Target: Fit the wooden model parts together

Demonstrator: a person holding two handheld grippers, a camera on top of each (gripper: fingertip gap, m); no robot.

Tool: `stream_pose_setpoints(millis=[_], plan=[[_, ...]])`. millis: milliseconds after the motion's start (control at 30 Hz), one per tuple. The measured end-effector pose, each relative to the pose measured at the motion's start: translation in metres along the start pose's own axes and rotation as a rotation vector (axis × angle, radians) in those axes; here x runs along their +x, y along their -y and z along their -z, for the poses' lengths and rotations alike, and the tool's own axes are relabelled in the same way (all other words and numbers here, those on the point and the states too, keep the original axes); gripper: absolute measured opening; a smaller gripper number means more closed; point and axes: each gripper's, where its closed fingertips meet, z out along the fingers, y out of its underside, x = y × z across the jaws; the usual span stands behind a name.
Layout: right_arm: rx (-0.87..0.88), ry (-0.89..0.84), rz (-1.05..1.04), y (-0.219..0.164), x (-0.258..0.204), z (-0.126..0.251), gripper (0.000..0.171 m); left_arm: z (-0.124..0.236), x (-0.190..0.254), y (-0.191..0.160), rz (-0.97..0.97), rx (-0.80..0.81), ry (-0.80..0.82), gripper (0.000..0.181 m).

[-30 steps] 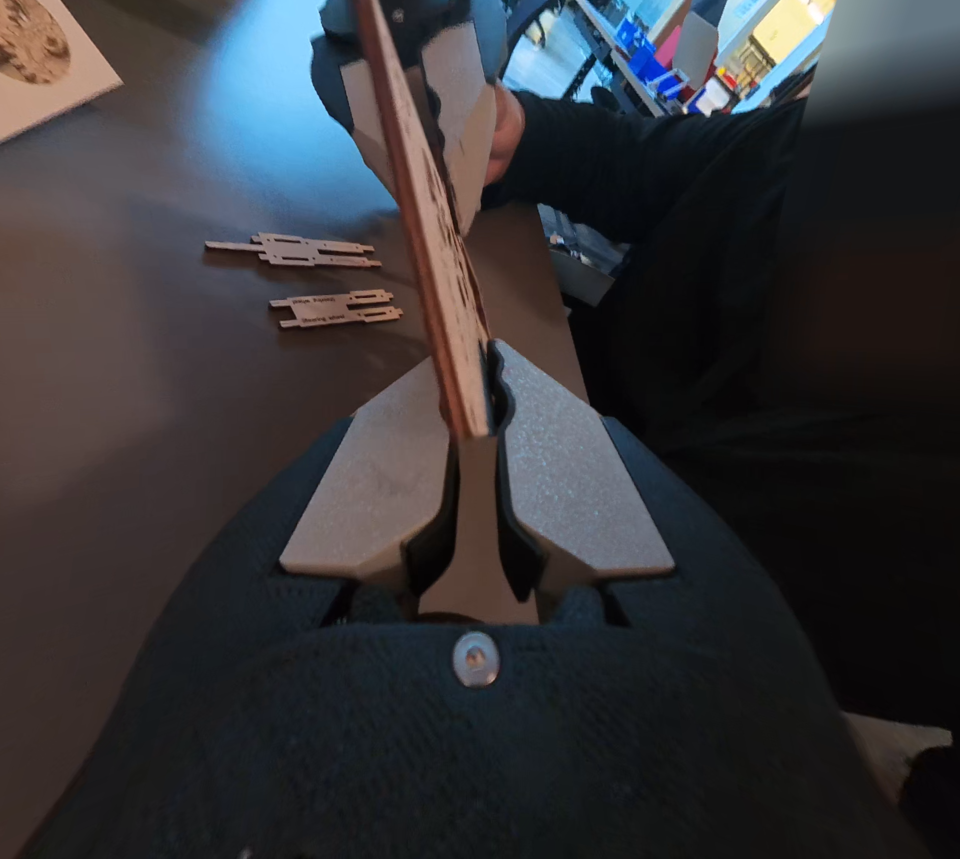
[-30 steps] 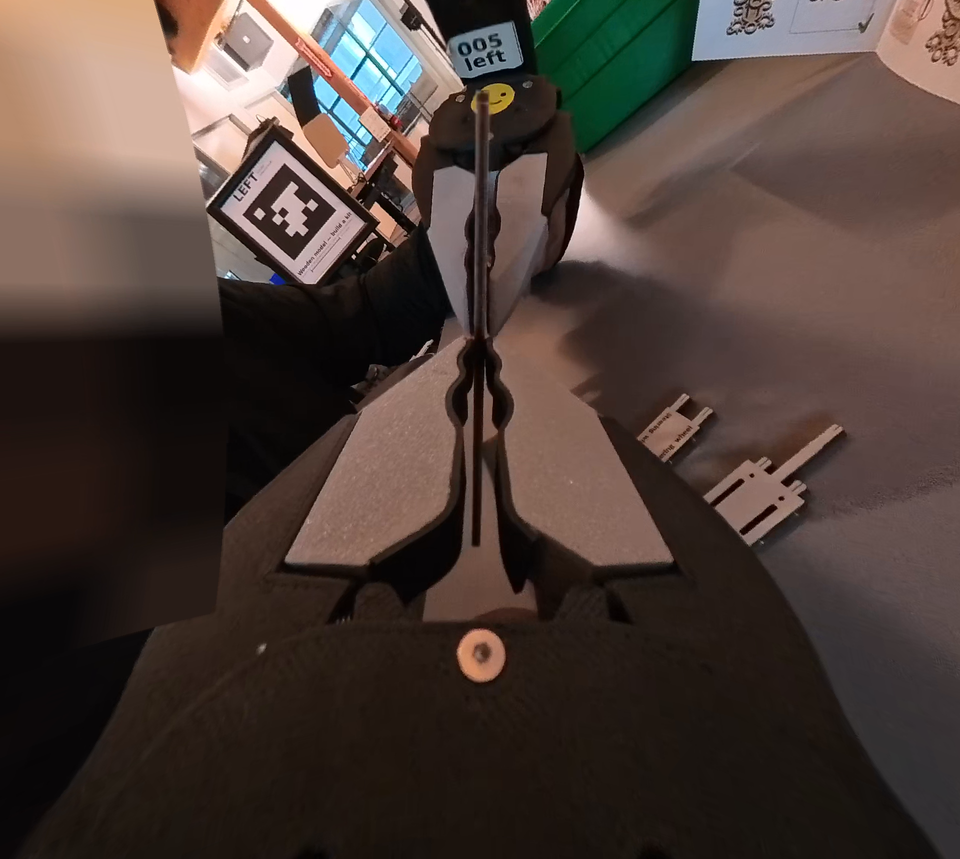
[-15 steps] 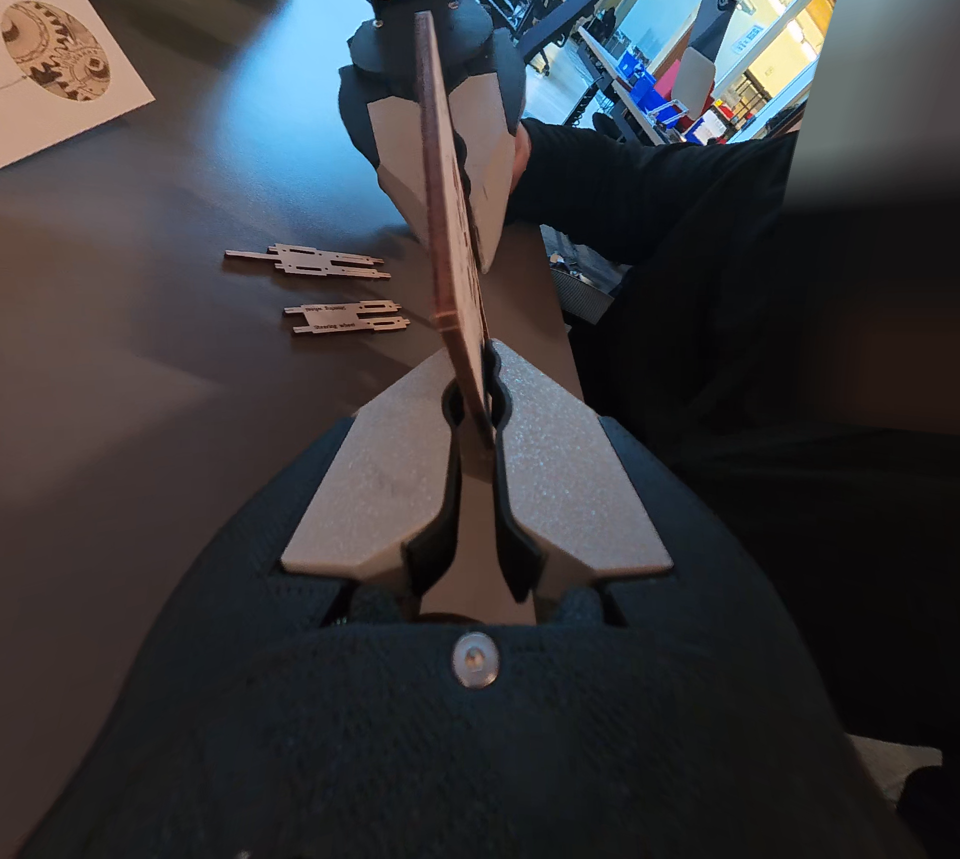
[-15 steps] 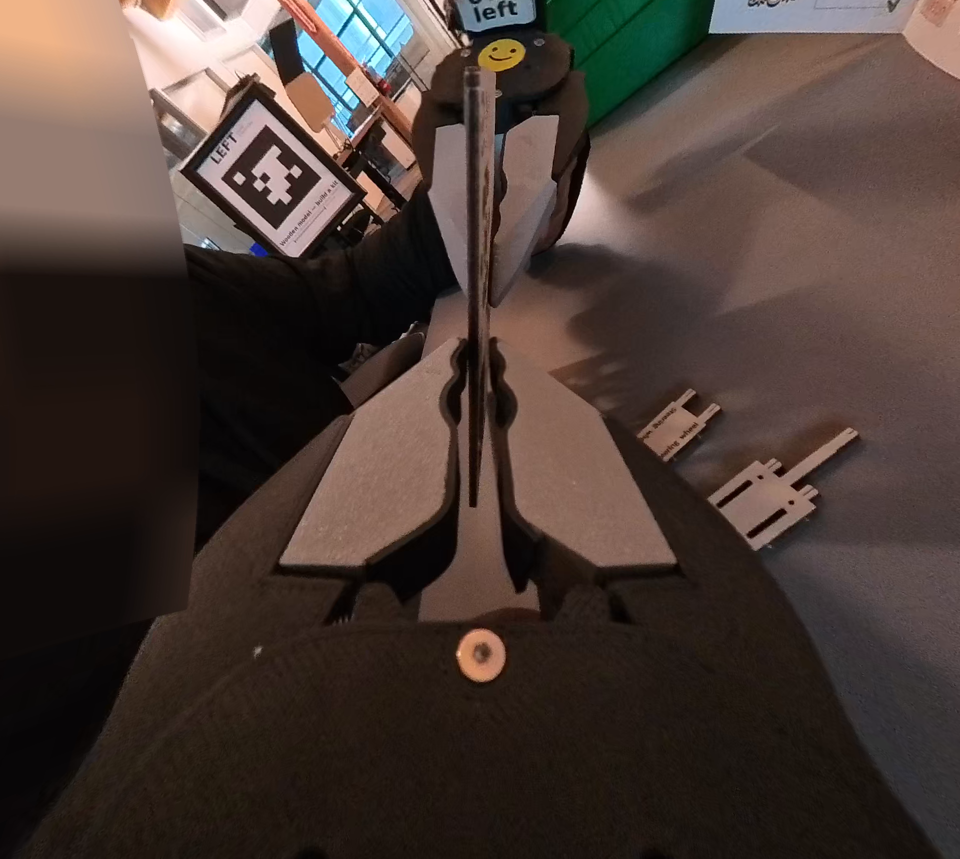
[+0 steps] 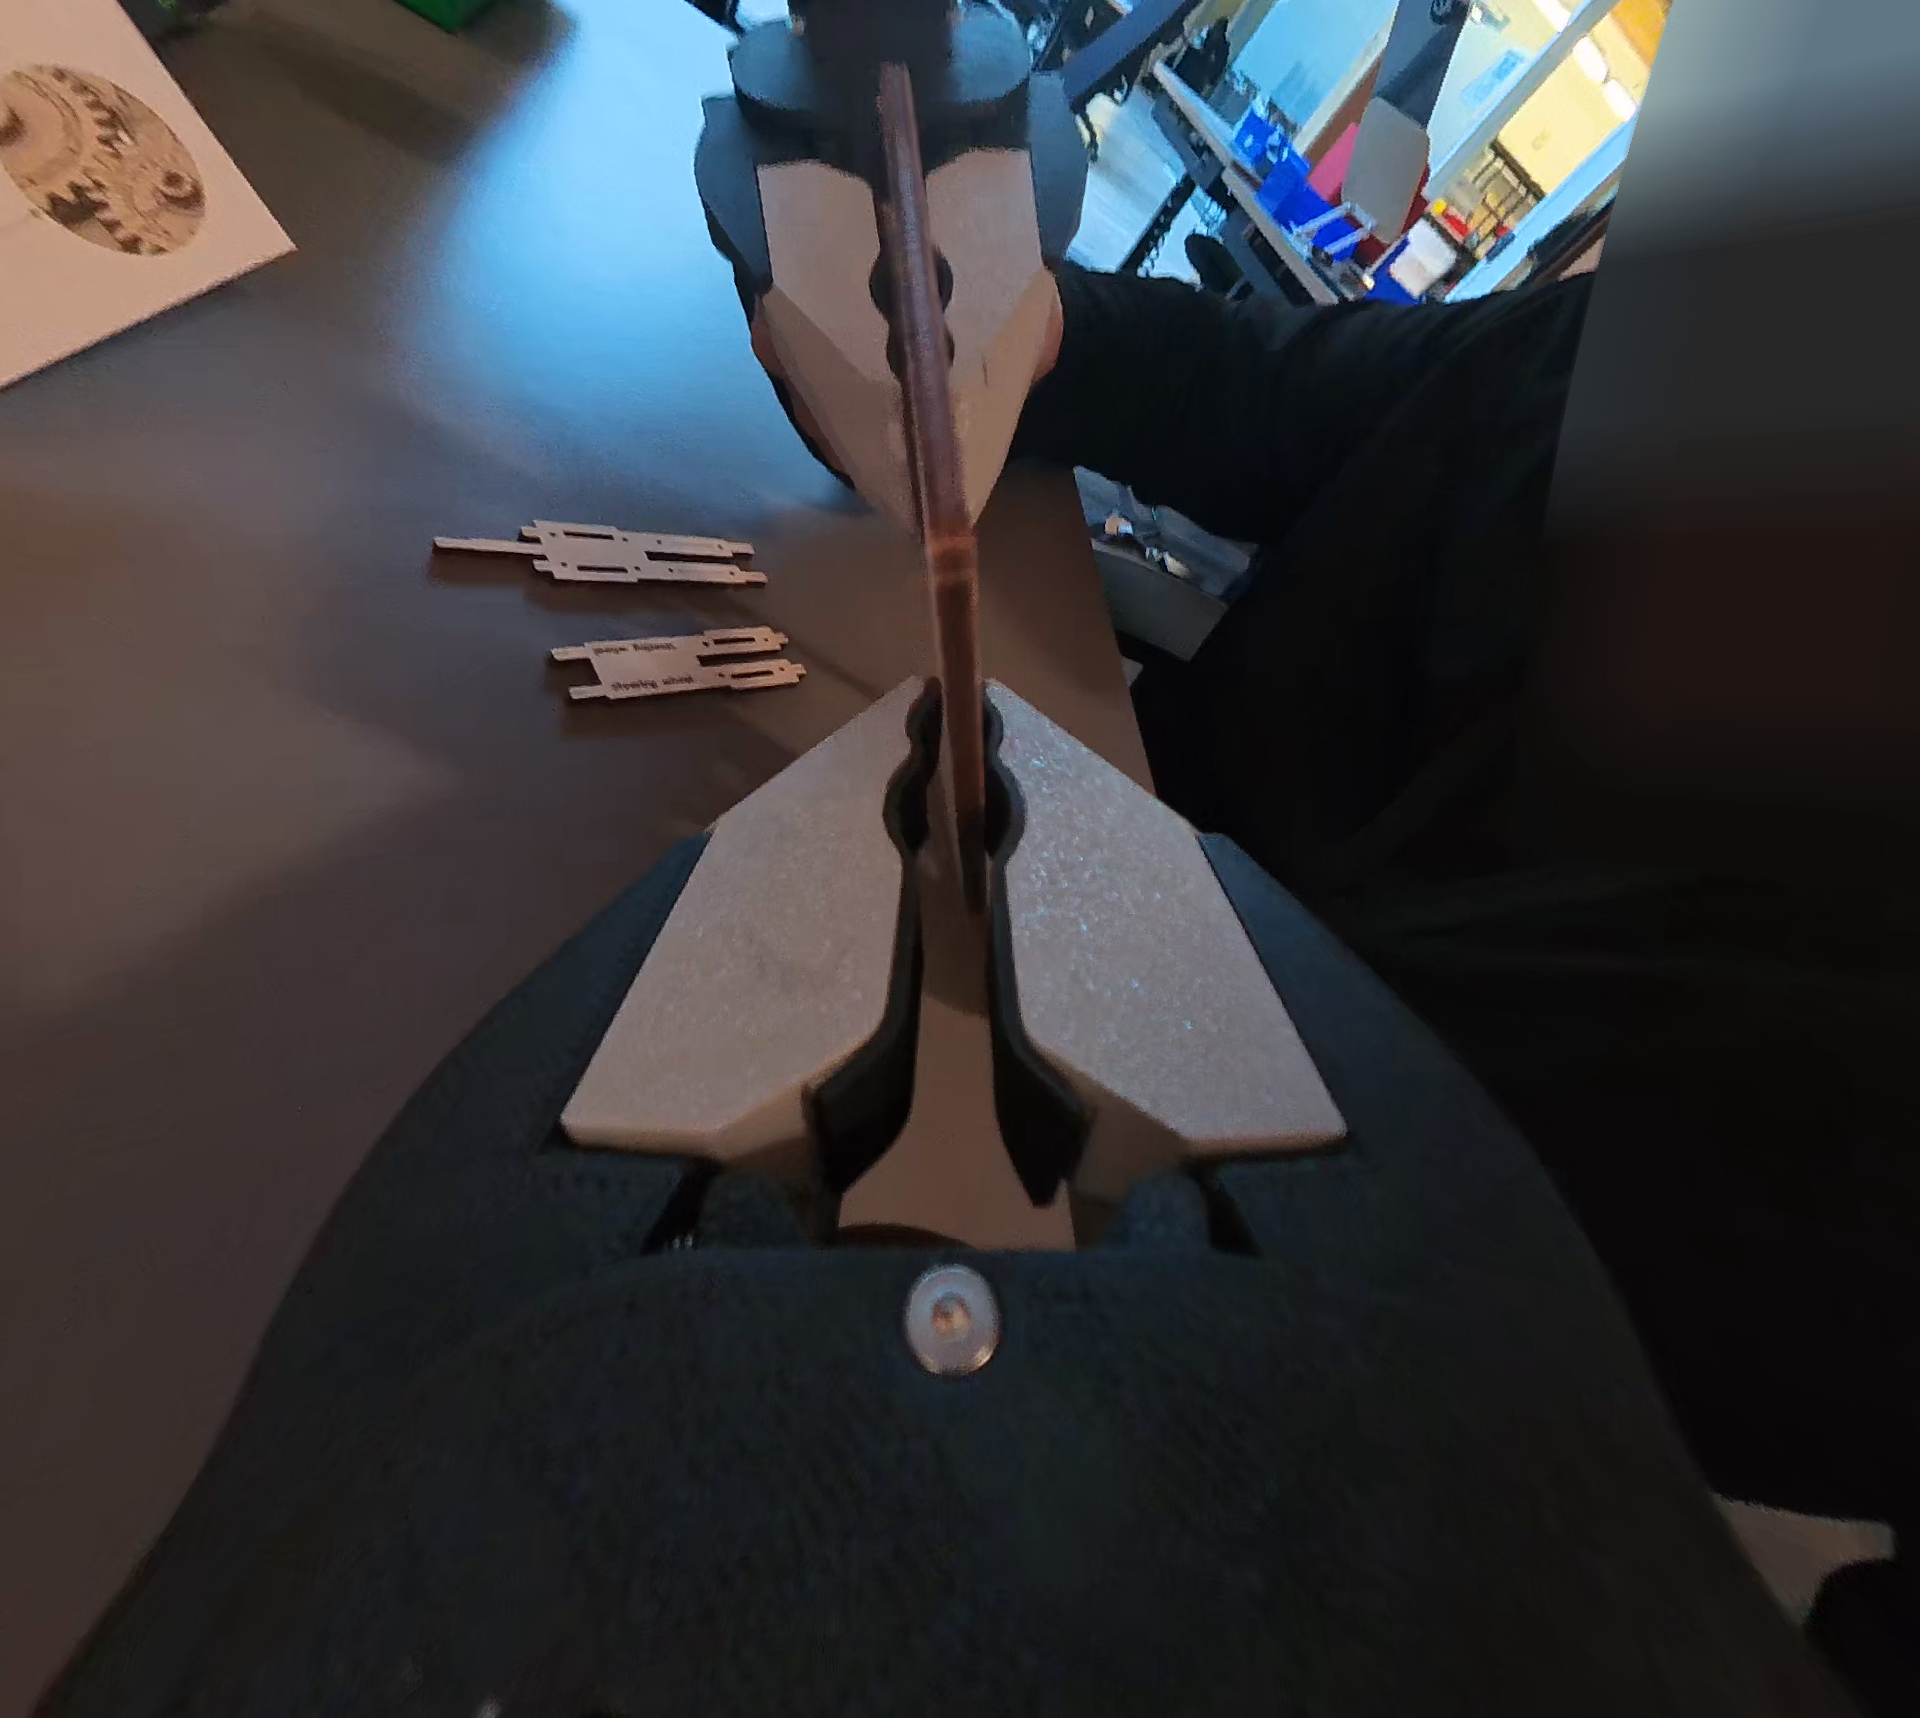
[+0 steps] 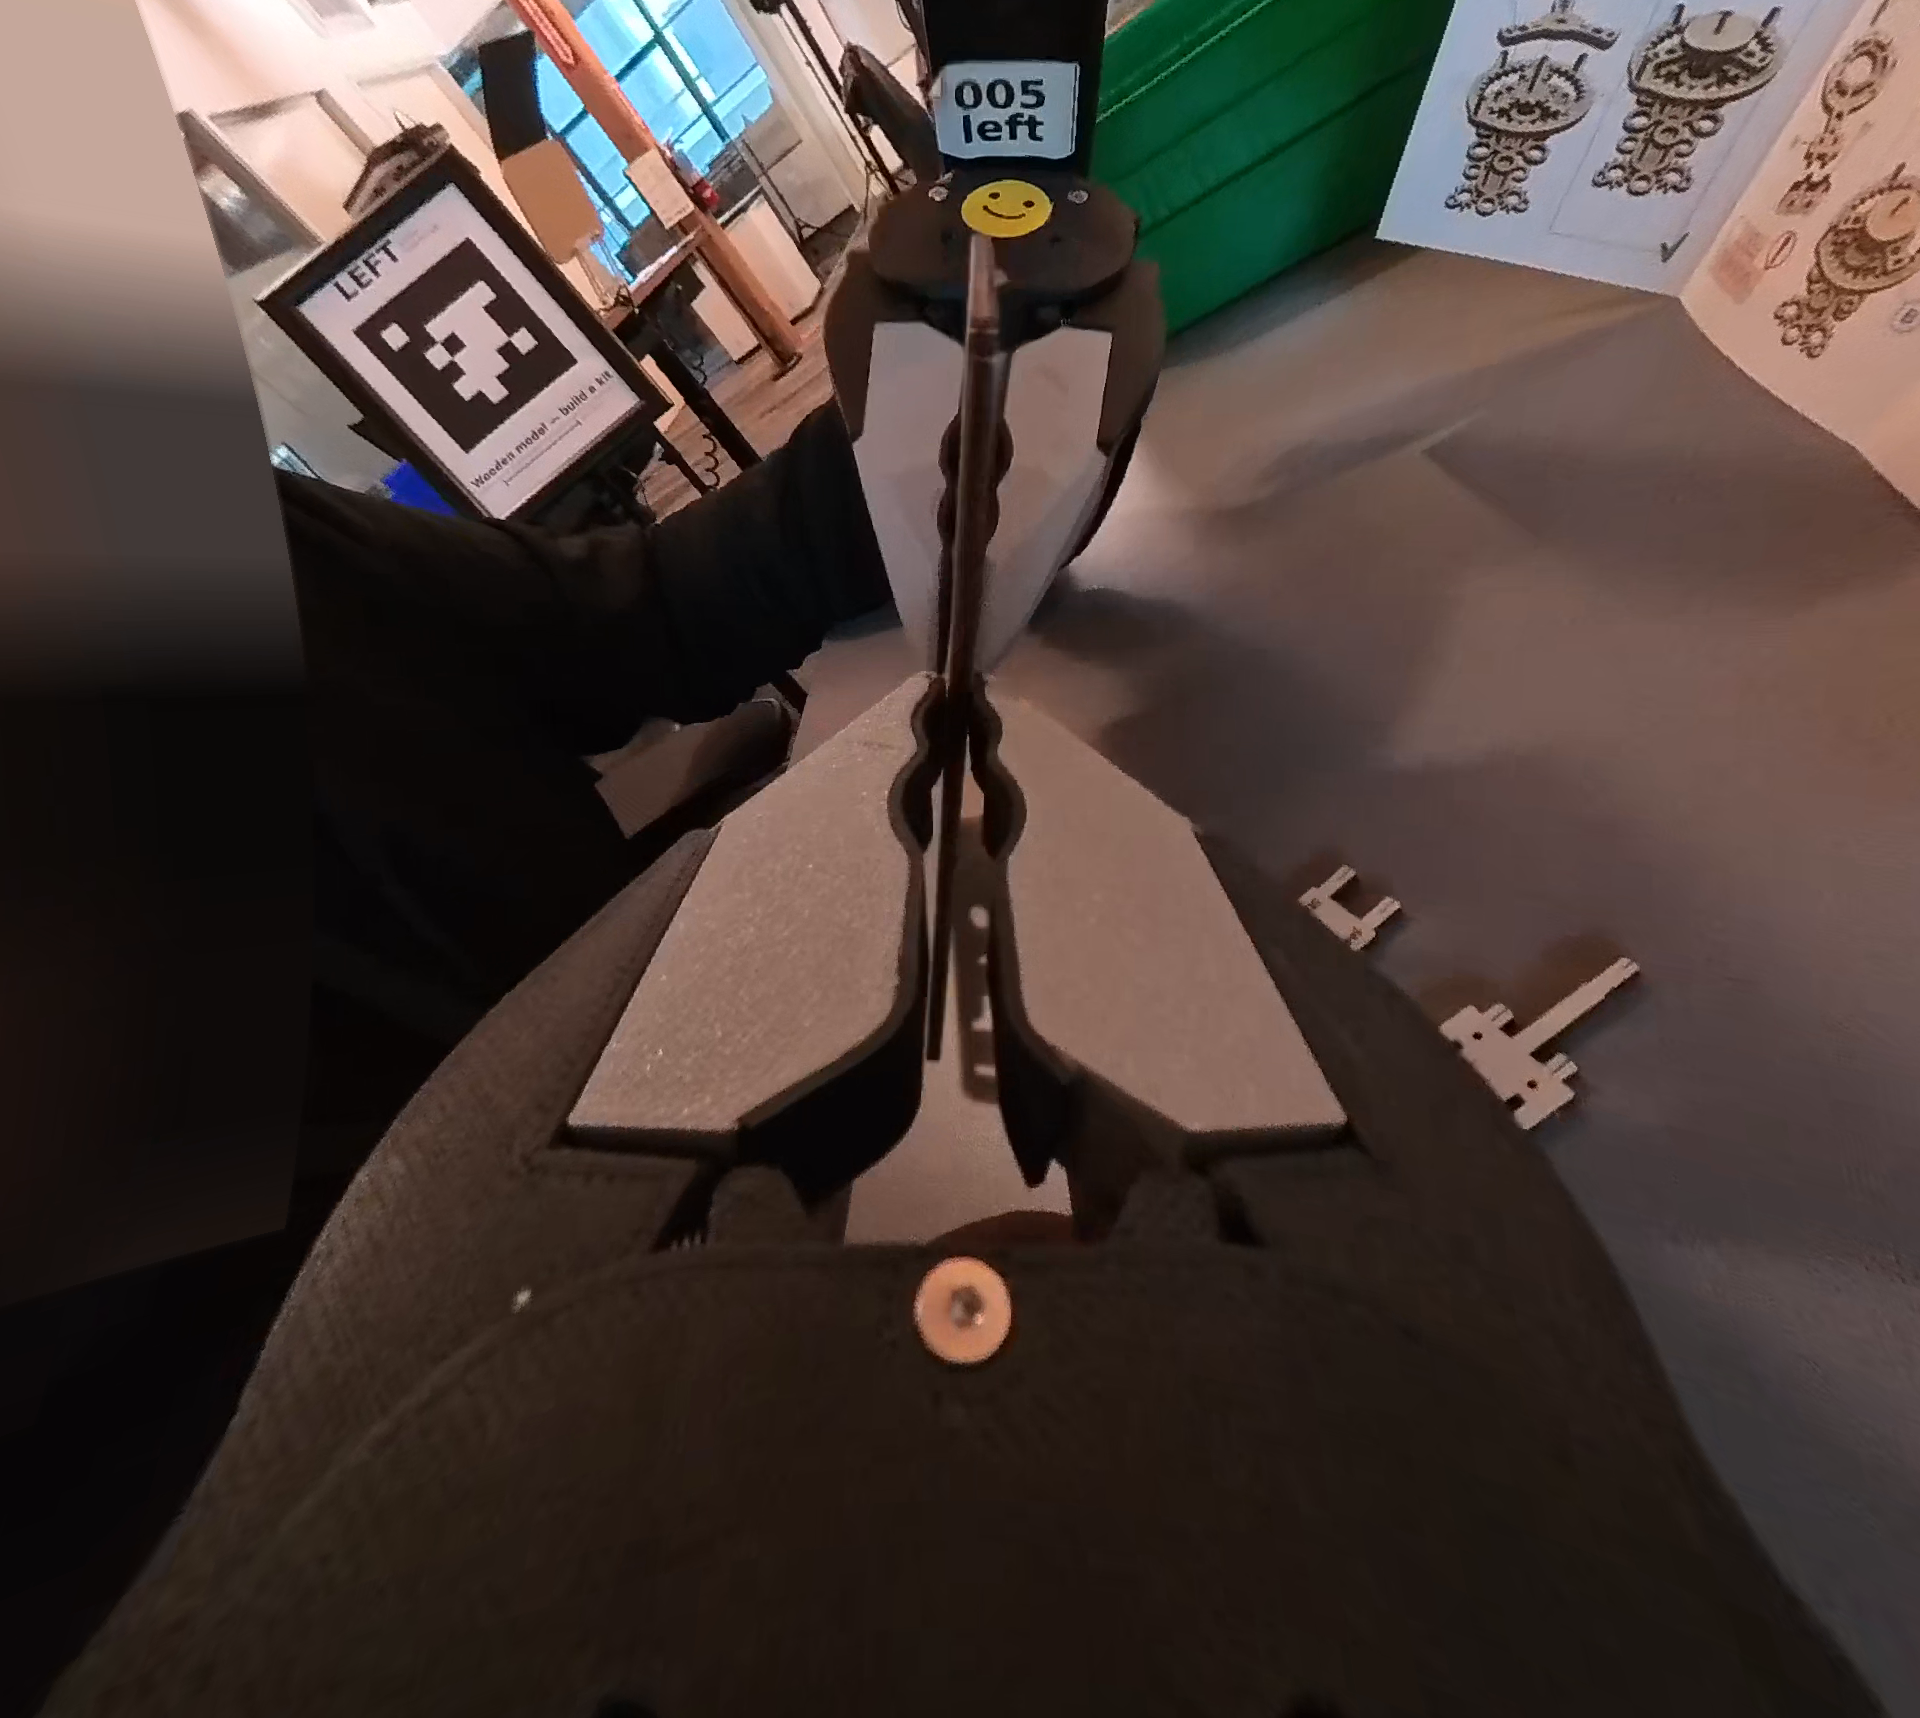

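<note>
**Panel swung upright between my grippers**

My left gripper point(image 5: 951, 712) and right gripper point(image 6: 951, 712) each have jaws closed on the thin wooden panel point(image 5: 940, 525), edge-on above the table point(image 5: 260, 785); it has straightened since a second ago. Two flat wooden pieces point(image 5: 675, 666) lie beside the panel.

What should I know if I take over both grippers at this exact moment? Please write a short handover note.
Left gripper: shut on the thin wooden panel, held edge-on above the table.
Right gripper: shut on the same panel, at its opposite end, facing the left one.
Two small slotted wooden parts lie flat on the table, side by side, untouched.
Done: the panel is lifted and held at both ends.
Left: fit the loose parts to it; whether anything is already joined cannot be told.
</note>
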Motion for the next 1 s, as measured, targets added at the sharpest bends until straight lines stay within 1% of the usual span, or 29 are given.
stream_pose_setpoints(millis=[200,600,667,733,867,933,1000], plan=[[-0.038,0.015,-0.029,-0.010,0.001,-0.007,0.000,0.000,-0.003,0.003,0.011,0.021,0.007,0.002],[-0.033,0.023,-0.040,-0.010,0.002,-0.006,0.001,0.001,-0.003,0.001,0.016,0.011,0.009,0.002],[-0.026,-0.002,-0.031,-0.007,0.006,-0.001,0.004,0.007,-0.008,-0.001,0.044,0.002,0.029,0.002],[-0.001,-0.022,-0.032,-0.002,0.011,0.005,0.006,0.018,-0.011,-0.003,0.112,0.007,0.020,0.001],[0.052,-0.042,-0.058,0.008,0.018,0.018,0.009,0.035,-0.018,-0.015,0.197,-0.027,0.017,0.003],[0.035,-0.068,-0.043,0.006,0.023,0.020,0.009,0.038,-0.020,-0.019,0.216,-0.040,0.017,0.003],[0.004,-0.102,-0.014,0.001,0.026,0.021,0.009,0.040,-0.026,-0.025,0.235,-0.056,0.054,0.006]])
